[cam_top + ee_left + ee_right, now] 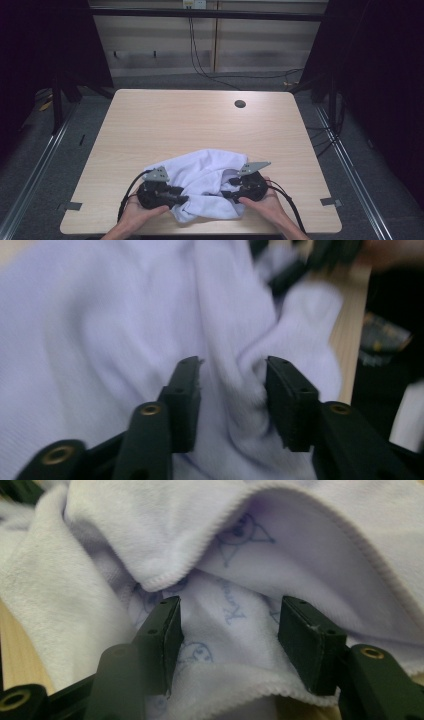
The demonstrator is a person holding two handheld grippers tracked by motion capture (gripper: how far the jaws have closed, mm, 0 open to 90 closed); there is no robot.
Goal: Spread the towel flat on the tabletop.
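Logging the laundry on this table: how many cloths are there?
1: a crumpled white cloth at the near edge of the table, between the left gripper and right gripper. Its folds could hide another.

The only marks are on the white towel (240, 615), seen in the right gripper view: faint blue printed script between the jaws, which seems upside down and cannot be read. Beside it are small blue line drawings, one like a pointed-eared cartoon head, another a round face. Nothing else in the pictures carries readable words, numbers or brands.
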